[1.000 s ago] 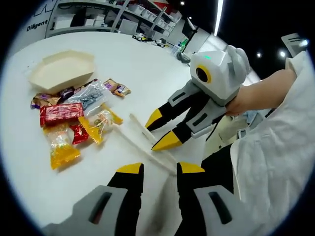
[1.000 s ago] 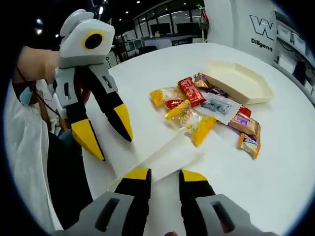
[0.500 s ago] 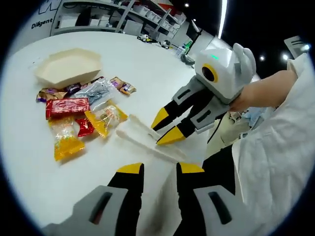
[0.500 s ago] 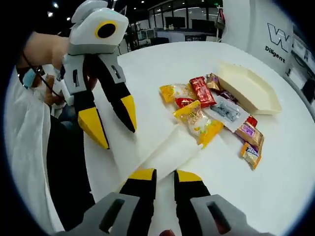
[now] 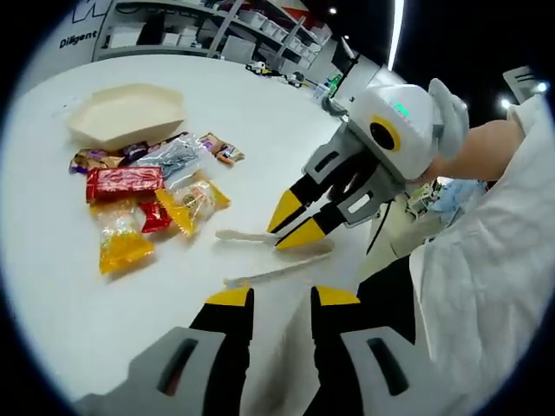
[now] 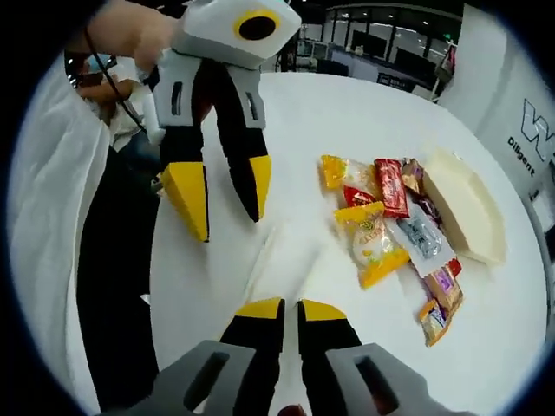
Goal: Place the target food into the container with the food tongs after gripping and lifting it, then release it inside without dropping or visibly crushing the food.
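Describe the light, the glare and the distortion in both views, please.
Left gripper view: a bright ceiling strip glares at top; the white table curves from the fisheye lens. Right gripper view: even light, soft shadows under the snacks, and white tongs that barely stand out from the table.

The left gripper view is taken low over the white table, aimed past its own jaws at the snack packets and the tray; the right gripper is seen close by. The right gripper view is taken from higher, facing down on the same table, packets and tray; the left gripper is seen near.
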{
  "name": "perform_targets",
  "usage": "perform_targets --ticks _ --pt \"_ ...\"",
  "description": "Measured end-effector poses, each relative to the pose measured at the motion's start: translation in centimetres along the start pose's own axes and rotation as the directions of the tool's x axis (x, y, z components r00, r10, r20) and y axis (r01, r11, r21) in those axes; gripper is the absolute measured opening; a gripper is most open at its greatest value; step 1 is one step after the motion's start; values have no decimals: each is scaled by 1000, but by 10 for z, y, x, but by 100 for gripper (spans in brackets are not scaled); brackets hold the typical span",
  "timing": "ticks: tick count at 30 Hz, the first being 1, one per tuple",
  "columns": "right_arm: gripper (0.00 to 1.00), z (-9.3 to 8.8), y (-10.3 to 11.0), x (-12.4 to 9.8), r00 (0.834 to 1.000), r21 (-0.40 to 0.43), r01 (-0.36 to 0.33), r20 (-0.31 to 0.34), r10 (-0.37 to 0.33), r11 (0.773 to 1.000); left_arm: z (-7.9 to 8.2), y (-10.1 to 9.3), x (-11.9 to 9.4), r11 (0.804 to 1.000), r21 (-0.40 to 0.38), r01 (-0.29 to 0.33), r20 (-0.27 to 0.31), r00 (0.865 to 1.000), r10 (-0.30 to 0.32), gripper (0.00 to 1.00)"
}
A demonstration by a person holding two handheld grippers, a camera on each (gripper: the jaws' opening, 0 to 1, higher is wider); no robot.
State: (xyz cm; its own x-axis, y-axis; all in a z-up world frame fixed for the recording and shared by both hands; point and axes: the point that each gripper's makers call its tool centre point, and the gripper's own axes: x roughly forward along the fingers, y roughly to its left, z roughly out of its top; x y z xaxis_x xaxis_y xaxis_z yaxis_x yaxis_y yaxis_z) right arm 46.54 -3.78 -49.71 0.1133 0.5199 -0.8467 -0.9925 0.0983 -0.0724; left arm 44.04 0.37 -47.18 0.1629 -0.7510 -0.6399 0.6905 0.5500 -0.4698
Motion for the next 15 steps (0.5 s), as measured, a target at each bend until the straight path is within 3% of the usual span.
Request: perform_targets --ticks 2,15 --pt "0 3 -1 2 1000 -91 2 -5 -2 996 -1 0 -1 1000 3 -5 -1 1000 5 23" --pt "0 9 -1 7 1000 -252 -19 -22 14 968 -6 1 -6 1000 10 -18 2 1000 18 22"
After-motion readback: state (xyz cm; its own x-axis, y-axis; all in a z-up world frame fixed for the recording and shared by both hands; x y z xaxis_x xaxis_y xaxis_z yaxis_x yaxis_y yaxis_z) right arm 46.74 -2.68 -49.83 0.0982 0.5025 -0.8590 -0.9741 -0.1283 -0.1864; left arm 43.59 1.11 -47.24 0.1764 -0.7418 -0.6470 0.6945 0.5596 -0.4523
